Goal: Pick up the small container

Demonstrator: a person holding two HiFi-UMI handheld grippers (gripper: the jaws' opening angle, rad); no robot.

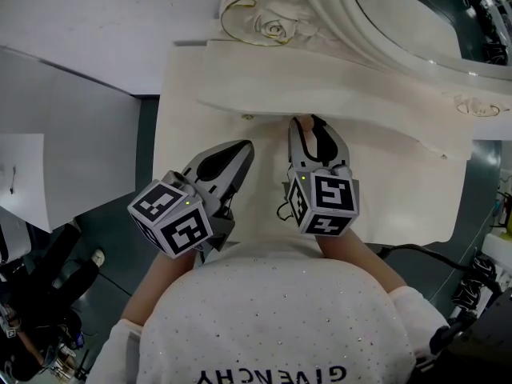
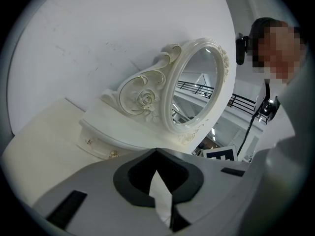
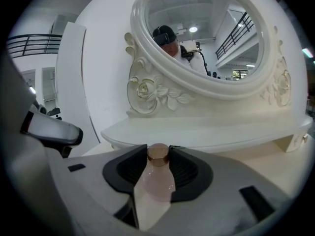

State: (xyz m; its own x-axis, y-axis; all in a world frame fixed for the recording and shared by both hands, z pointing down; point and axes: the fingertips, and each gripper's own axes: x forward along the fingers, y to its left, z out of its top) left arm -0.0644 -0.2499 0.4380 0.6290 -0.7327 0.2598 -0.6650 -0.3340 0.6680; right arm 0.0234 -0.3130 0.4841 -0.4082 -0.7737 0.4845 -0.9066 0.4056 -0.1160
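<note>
The small container (image 3: 157, 181) is a pale pink bottle with a copper-coloured cap. It stands upright between the jaws of my right gripper (image 3: 158, 150), and the dark pads close against its neck and cap on both sides. In the head view my right gripper (image 1: 308, 124) points at the front edge of the raised shelf (image 1: 336, 86) of a cream dressing table; the bottle is mostly hidden there by the fingers. My left gripper (image 1: 242, 148) hovers beside it on the left, over the table top, jaws together and nothing between them (image 2: 157, 152).
An oval mirror (image 1: 400, 14) in a carved cream frame with a rose ornament (image 1: 276, 29) stands on the shelf behind. Small drawers with gold knobs (image 2: 113, 154) sit under the shelf. A white table (image 1: 72, 22) adjoins on the left. The table top (image 1: 184, 110) ends close to my body.
</note>
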